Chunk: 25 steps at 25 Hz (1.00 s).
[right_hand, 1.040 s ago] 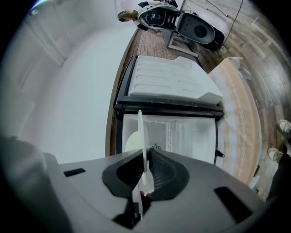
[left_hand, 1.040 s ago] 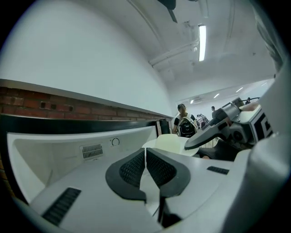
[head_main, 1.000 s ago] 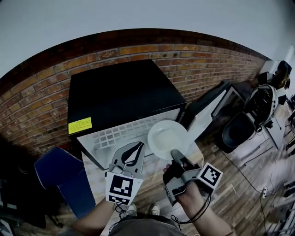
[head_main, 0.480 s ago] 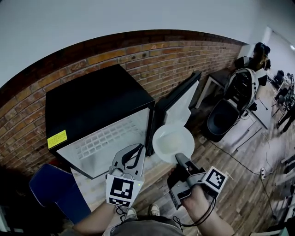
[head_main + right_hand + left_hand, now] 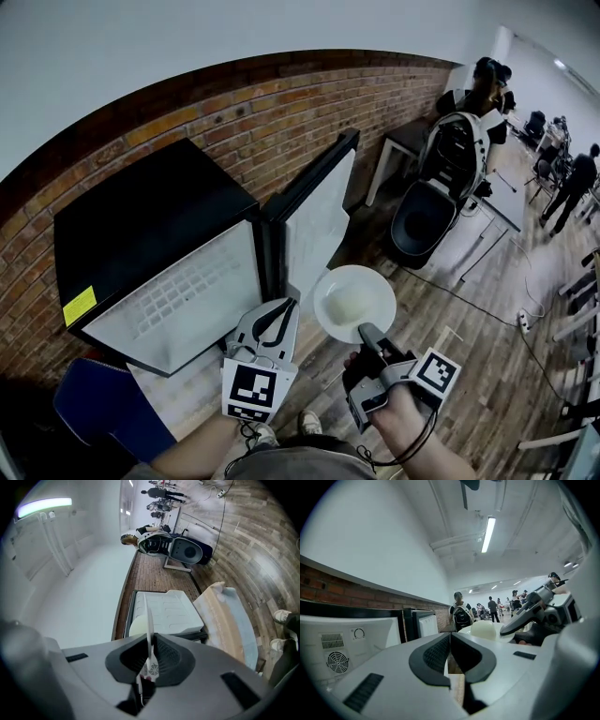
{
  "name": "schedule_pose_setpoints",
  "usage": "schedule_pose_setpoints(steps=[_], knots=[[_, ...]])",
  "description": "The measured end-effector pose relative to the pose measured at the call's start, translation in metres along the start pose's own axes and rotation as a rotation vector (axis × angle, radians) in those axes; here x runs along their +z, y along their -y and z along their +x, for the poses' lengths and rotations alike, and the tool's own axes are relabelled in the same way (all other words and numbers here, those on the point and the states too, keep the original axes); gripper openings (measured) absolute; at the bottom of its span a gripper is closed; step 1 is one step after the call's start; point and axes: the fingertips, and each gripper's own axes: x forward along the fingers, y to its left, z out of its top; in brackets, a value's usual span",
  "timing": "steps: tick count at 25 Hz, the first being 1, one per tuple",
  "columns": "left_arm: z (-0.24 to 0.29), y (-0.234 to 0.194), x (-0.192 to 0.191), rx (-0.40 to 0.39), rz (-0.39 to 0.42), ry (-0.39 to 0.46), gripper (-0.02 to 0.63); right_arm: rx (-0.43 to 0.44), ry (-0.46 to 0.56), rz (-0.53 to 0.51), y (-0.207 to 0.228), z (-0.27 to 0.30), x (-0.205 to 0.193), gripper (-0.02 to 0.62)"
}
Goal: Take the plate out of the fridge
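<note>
A white plate (image 5: 353, 302) hangs in the air in front of the fridge, gripped at its near rim by my right gripper (image 5: 367, 334), which is shut on it. In the right gripper view the plate (image 5: 149, 626) shows edge-on between the dark pads. A pale rounded lump lies on the plate (image 5: 483, 630). The black fridge (image 5: 141, 234) stands at the left with its door (image 5: 314, 217) swung open and its white inside (image 5: 178, 305) showing. My left gripper (image 5: 278, 319) hovers beside the plate, shut, with nothing between its pads (image 5: 450, 654).
A brick wall (image 5: 234, 112) runs behind the fridge. A blue seat (image 5: 98, 403) stands at the lower left. A round dark machine on a stand (image 5: 441, 187) and a white table are at the right on the wood floor (image 5: 497, 309). People stand far off.
The plate has come away from the fridge opening to the right with my right gripper. The view has swung right, so the fridge now lies further left. The left gripper stays beside the plate.
</note>
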Motion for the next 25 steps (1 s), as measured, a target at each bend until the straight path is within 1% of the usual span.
schedule_pose_setpoints(steps=[7,11,14,17,25], knots=[[0.014,0.03,-0.018,-0.05,0.004,-0.014,0.023,-0.034,0.024,0.023,0.026,-0.02,0.012,0.04],[0.014,0.038,-0.026,-0.044,0.007,-0.011,0.023,-0.048,0.014,0.025,0.037,-0.026,0.014,0.04],[0.014,0.04,-0.032,-0.043,-0.001,-0.026,0.023,-0.05,0.003,0.022,0.039,-0.026,0.015,0.04],[0.016,0.042,-0.034,-0.04,-0.007,-0.038,0.023,-0.047,-0.009,0.027,0.039,-0.025,0.014,0.04],[0.021,0.042,-0.032,-0.037,-0.008,-0.039,0.023,-0.039,-0.037,0.018,0.035,-0.017,0.013,0.04]])
